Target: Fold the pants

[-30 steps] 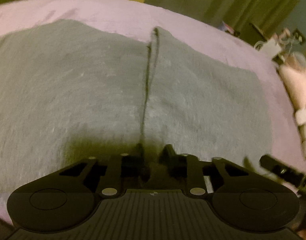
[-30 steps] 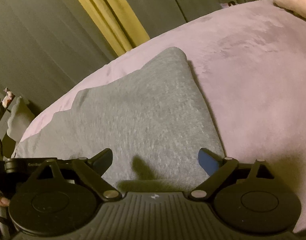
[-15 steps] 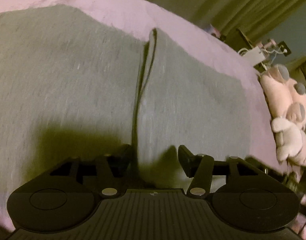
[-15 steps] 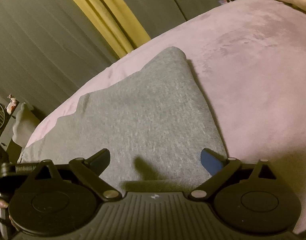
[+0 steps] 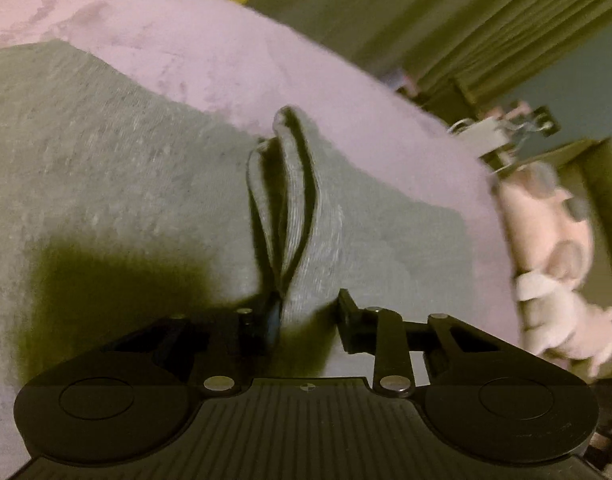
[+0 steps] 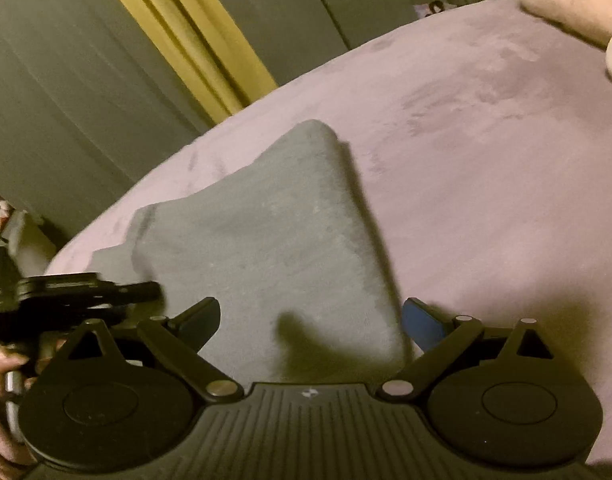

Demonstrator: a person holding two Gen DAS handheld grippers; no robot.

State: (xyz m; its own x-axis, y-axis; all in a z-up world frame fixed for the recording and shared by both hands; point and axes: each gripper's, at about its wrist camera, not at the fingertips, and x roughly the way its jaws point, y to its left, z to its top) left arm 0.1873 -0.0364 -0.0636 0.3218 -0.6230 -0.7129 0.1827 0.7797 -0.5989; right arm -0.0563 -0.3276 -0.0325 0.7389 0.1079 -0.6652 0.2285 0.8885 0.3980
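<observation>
Grey pants (image 5: 106,184) lie spread on a pink bed cover (image 5: 186,52). In the left wrist view a folded edge of the pants (image 5: 290,208) rises in loose layers between the fingers of my left gripper (image 5: 306,312), whose jaws stand a little apart around that fabric. In the right wrist view the pants (image 6: 266,240) taper to a corner at the far end. My right gripper (image 6: 309,320) is wide open over the near edge of the pants. The left gripper (image 6: 78,292) shows at the left of that view.
A pink plush toy (image 5: 553,240) lies at the right edge of the bed. Green and yellow curtains (image 6: 178,36) hang behind the bed. A stand with clutter (image 5: 501,136) is past the far right corner.
My left gripper opened from shut and the pants edge between its fingers lifted and spread into layers. The left view swung right. My right gripper stayed open and shifted slightly.
</observation>
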